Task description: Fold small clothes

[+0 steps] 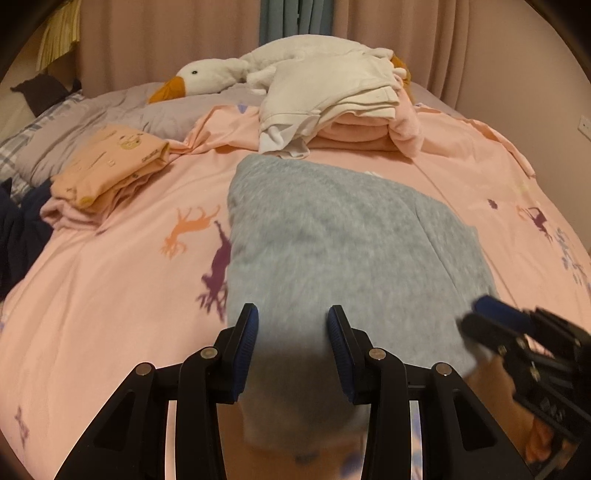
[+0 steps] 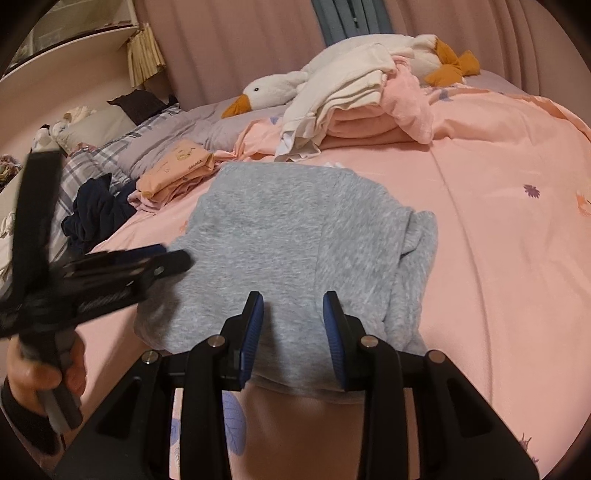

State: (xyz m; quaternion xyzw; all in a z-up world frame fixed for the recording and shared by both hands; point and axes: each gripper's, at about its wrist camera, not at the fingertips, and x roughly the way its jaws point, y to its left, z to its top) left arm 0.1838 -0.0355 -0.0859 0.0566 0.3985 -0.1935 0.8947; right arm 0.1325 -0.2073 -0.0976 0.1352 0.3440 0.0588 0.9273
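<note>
A grey fleece garment lies partly folded on the pink bedcover; it also shows in the right wrist view with a bunched fold along its right side. My left gripper is open, its jaws standing over the garment's near edge with nothing between them. My right gripper is open over the garment's near edge. The right gripper shows blurred at the right of the left wrist view; the left gripper shows blurred at the left of the right wrist view.
A folded peach garment lies at the left. A stack of white and pink folded clothes sits behind the grey garment, beside a plush goose. Dark blue clothing lies at the bed's left edge. Curtains hang behind.
</note>
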